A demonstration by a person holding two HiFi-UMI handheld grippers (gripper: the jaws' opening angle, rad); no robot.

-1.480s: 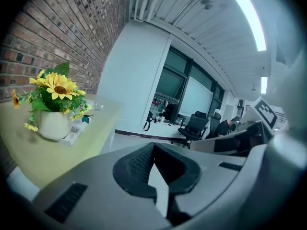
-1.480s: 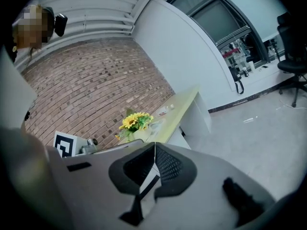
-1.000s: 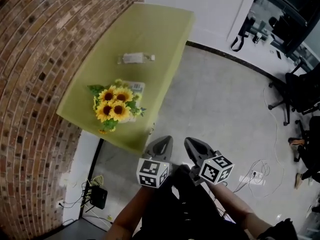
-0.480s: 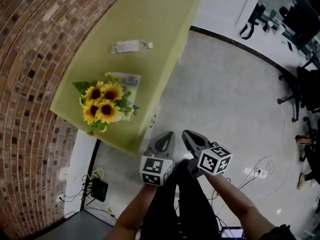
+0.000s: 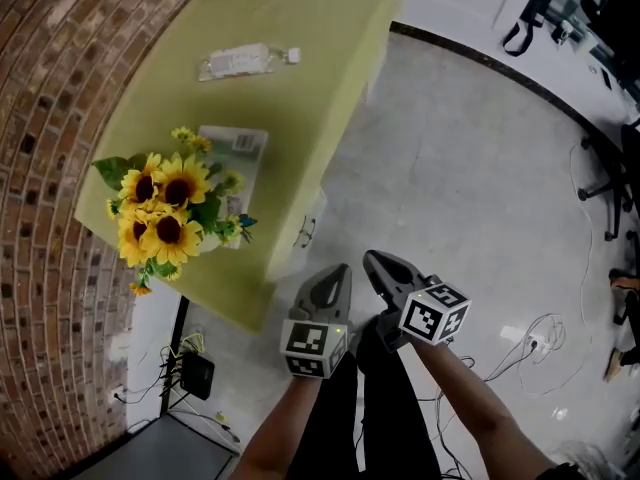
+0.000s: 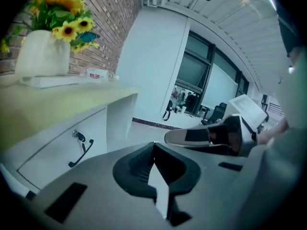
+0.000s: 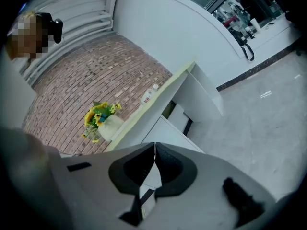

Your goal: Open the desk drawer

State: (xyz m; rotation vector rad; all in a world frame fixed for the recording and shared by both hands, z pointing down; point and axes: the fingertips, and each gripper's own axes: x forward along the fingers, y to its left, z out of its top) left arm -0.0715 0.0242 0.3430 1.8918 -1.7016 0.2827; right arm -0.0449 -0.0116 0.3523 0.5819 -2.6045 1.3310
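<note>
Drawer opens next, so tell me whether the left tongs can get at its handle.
Probably yes: nothing stands between the left tongs and the drawer handle, though the tongs are shut.

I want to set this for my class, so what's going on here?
A person stands beside the green-topped desk, holding the left tongs and right tongs low in front, both shut and empty. The drawer with its black handle looks shut and untouched. Sunflowers stand on the desk top.
</note>
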